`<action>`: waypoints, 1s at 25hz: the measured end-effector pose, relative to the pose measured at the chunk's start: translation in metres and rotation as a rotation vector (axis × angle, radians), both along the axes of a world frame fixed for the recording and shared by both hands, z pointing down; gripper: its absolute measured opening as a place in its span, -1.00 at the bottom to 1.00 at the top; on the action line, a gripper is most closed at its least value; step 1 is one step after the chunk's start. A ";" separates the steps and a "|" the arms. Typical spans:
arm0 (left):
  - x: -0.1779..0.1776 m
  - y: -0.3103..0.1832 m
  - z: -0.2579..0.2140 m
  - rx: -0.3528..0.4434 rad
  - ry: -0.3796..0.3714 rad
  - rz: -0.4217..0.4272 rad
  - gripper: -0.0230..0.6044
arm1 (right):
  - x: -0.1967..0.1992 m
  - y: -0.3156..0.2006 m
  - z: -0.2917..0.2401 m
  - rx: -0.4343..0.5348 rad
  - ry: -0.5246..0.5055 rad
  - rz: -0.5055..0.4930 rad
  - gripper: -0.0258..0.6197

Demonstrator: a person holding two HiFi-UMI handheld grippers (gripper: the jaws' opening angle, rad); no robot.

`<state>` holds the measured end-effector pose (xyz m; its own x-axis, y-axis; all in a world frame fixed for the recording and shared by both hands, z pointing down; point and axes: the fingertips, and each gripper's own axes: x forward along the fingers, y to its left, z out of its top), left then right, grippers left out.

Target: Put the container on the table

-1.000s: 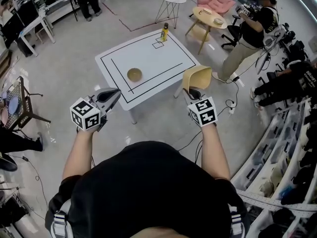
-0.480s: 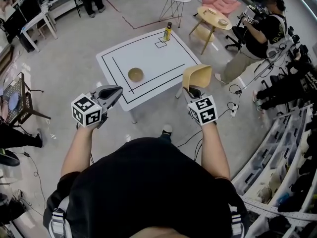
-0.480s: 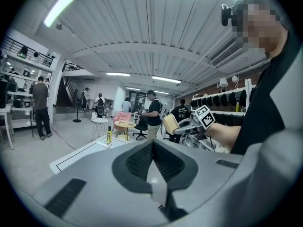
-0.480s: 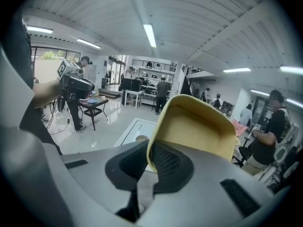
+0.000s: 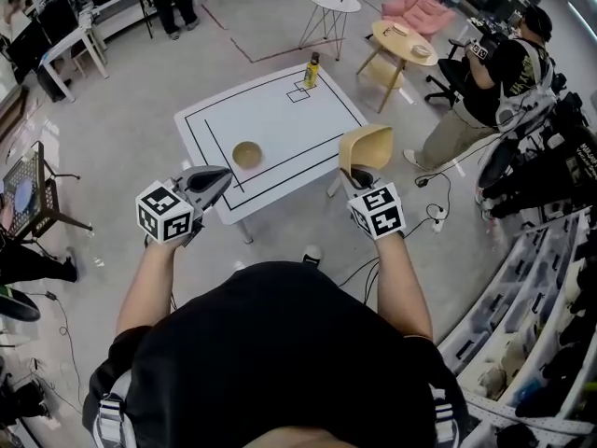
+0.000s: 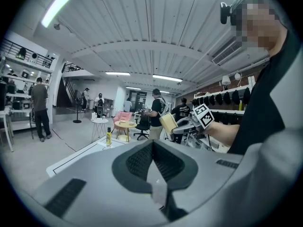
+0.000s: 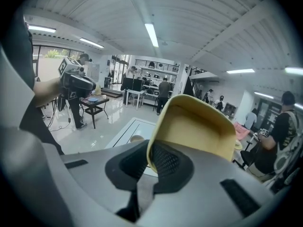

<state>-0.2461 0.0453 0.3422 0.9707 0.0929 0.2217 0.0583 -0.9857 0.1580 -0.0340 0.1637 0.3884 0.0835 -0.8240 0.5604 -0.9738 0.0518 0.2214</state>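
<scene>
My left gripper (image 6: 152, 151) pressed together on nothing; my right gripper (image 7: 150, 161) pinches the yellow container (image 7: 199, 126) by its near wall, hollow facing back at me, long axis running ahead of the jaws, airborne short of the lined white table (image 5: 280, 124) bearing a bowl (image 5: 247, 154), then a bottle (image 5: 311, 70).

The white desk (image 5: 280, 124) stands on a pale grey floor (image 5: 140, 110), with black lines drawn across its top. 2 things rest on it: 1 tan bowl (image 5: 247, 154) toward the near side, and 1 yellow bottle (image 5: 312, 70) upright at the far corner, just beside a small drawn square (image 5: 298, 92).
</scene>
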 end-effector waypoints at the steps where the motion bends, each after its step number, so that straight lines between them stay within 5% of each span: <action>1: 0.004 -0.001 0.001 0.000 -0.002 -0.002 -0.90 | 0.004 -0.003 0.001 -0.001 -0.001 -0.003 -0.87; 25: 0.097 -0.038 0.030 -0.031 -0.030 -0.089 -0.90 | 0.101 -0.058 0.037 -0.042 -0.032 -0.101 -0.87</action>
